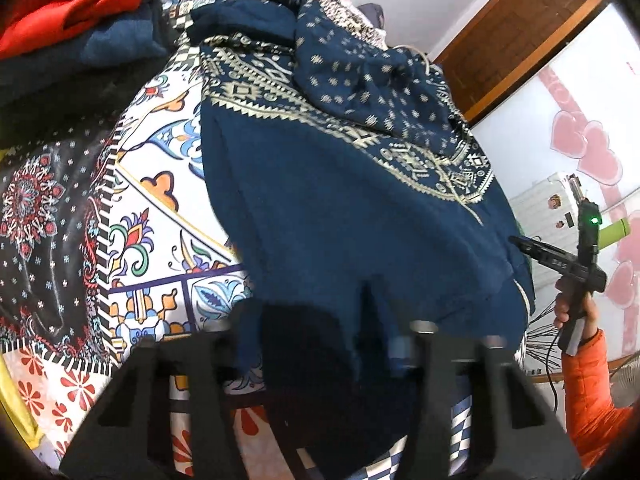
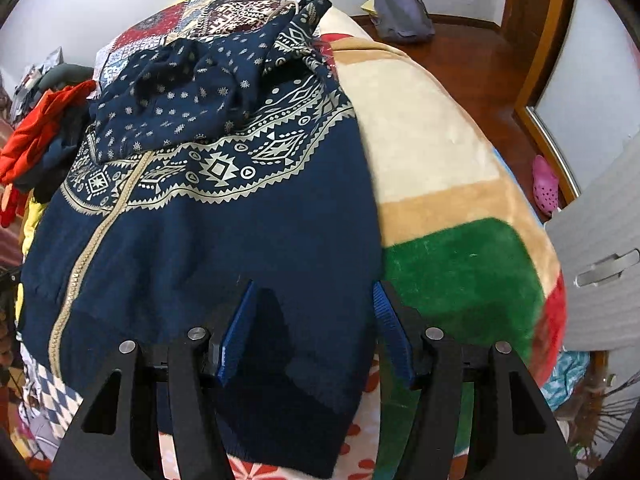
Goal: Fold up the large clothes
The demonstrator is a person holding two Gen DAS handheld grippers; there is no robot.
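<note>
A bed fills both views, spread with a patchwork bedcover (image 1: pixel 160 184) of orange, blue and white tile prints, with a black and red floral panel to the left of the left claw. In the right wrist view a plush blanket (image 2: pixel 440 152) in cream, tan, green and red bands lies just right of the right claw, and beyond it are a wooden floor (image 2: pixel 472 64), a white wall and a wooden door frame.

The navy hoodie (image 1: pixel 340 208) lies flat on the bed ahead of both claws, its gold zigzag-patterned yoke and dotted hood at the far end and its hem nearest the cameras. A heap of red and dark blue clothes (image 1: pixel 80 12) sits beyond the left claw to its far left.

The left claw (image 1: pixel 320 336) is blurred; its fingers stand close together with the dark hem cloth bunched between them, and it looks clamped on the hoodie. The right claw (image 2: pixel 314 320) has its blue-padded fingers (image 2: pixel 240 320) apart, set down astride the hoodie's right hem edge without pressing the cloth.

Only the left wrist view shows the right claw from outside, held in a hand (image 1: pixel 568 308) with an orange sleeve (image 1: pixel 592 392), before a wall with pink heart stickers (image 1: pixel 580 140). Only the right wrist view shows the zipper (image 2: pixel 92 240) down the hoodie, a grey bag (image 2: pixel 404 8) on the floor and a pink clog (image 2: pixel 544 184).
</note>
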